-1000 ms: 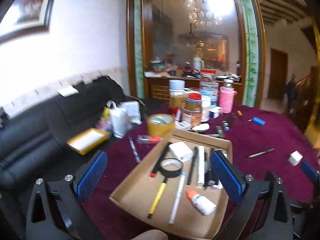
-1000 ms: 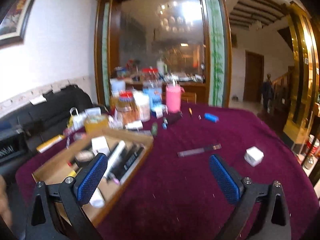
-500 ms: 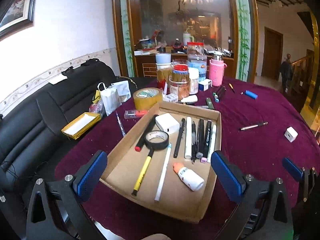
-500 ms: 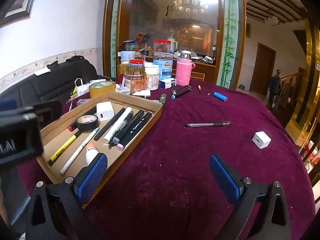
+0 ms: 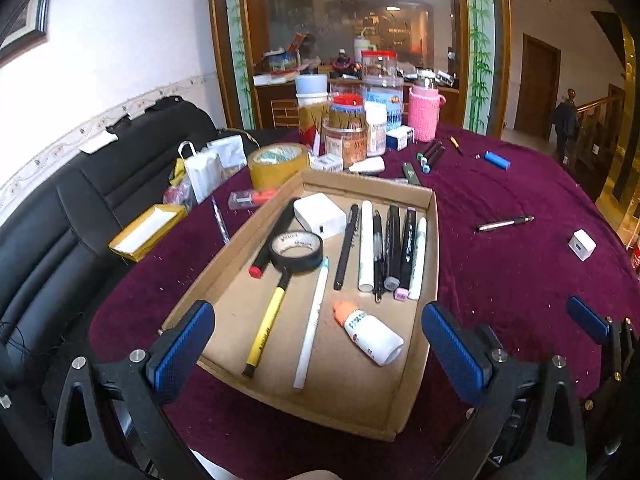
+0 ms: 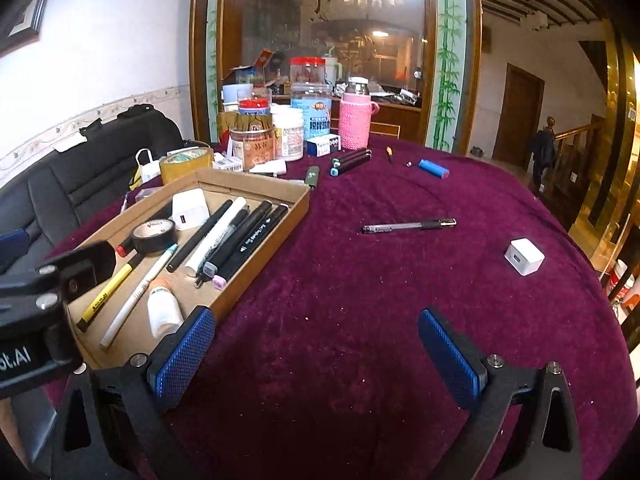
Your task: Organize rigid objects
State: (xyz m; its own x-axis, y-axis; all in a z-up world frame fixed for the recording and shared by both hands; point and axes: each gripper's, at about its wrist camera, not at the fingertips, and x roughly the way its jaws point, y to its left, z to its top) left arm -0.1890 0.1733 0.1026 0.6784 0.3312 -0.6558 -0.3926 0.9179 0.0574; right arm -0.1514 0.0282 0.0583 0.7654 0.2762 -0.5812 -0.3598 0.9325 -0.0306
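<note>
Left tool spread over the cardboard tray; right tool spread, seemingly empty, above maroon cloth.

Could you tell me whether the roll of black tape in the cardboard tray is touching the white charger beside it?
Apart. The left wrist view shows a strip of bare tray floor between the black tape and the white charger.

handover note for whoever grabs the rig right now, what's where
Left claw: open, empty, above the cardboard tray.
Right claw: open, empty, above the maroon tablecloth.
Done: tray already holds markers, black tape roll, white glue bottle, white charger block.
Left: silver-black pen, small white cube adapter, blue cylinder and green-capped markers lie loose on the cloth.
</note>
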